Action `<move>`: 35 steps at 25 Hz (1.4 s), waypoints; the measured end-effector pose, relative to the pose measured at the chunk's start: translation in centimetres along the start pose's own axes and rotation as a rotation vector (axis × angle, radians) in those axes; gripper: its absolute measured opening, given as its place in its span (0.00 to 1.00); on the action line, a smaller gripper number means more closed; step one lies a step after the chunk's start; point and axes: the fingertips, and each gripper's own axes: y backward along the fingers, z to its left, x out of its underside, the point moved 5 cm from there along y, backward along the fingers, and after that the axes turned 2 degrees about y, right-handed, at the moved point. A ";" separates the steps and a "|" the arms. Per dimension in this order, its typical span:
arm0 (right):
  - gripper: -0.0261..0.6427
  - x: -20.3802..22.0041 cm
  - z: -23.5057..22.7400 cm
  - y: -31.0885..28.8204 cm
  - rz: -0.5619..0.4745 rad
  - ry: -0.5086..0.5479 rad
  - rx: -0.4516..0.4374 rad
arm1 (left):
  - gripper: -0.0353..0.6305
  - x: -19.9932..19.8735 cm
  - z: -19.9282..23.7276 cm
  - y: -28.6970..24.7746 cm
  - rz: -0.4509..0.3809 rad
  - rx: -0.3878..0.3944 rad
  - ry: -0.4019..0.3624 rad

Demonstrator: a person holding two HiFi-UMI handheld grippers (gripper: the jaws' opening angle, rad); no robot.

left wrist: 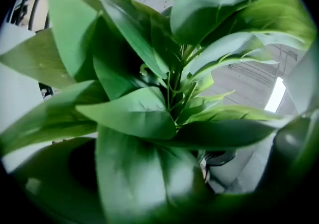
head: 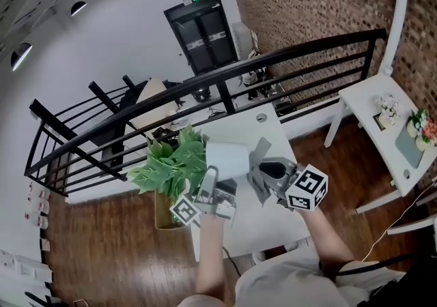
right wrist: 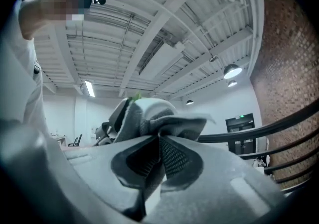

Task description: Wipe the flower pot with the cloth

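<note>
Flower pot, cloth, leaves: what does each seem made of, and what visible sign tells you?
Flower pot: smooth matt white, ceramic or plastic; even, plain surface. Cloth: soft grey fabric, perhaps microfibre; it folds and bunches. Leaves: waxy green with veins; real or artificial, unclear.

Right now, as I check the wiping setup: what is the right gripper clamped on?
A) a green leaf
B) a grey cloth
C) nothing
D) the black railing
B: in the right gripper view, the right gripper has its jaws closed on the grey cloth. The head view shows that cloth next to the white flower pot.
</note>
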 end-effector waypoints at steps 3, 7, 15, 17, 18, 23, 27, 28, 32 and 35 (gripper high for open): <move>0.03 -1.0 0.2 0.3 -0.025 0.025 0.006 | 0.89 0.2 0.8 0.3 0.030 -0.050 -0.047; 0.03 -0.9 -1.2 1.0 -0.089 -0.029 0.075 | 0.89 0.8 2.6 1.6 0.077 -0.117 -0.082; 0.03 5.8 -4.7 2.0 0.018 -0.197 0.171 | 0.89 2.9 8.1 5.6 0.194 -0.298 -0.159; 0.03 8.5 -4.9 1.9 0.119 -0.201 0.179 | 0.89 3.4 9.4 6.6 0.222 -0.341 -0.178; 0.03 9.6 -5.1 2.1 0.157 -0.210 0.191 | 0.89 3.7 10.1 7.0 0.236 -0.364 -0.187; 0.03 13.0 -5.6 4.1 0.218 -0.271 0.240 | 0.89 4.2 13.9 9.4 0.288 -0.518 -0.228; 0.03 15.6 -4.9 5.7 0.263 -0.310 0.274 | 0.89 4.2 18.8 12.7 0.369 -0.688 -0.333; 0.03 16.3 -4.7 6.1 0.276 -0.323 0.280 | 0.89 4.3 20.2 13.5 0.407 -0.732 -0.382; 0.03 19.1 -4.4 6.8 0.312 -0.363 0.292 | 0.89 5.0 25.8 15.7 0.579 -0.877 -0.633; 0.03 20.3 -3.6 6.6 0.328 -0.365 0.292 | 0.89 6.1 29.5 18.2 0.635 -0.928 -0.773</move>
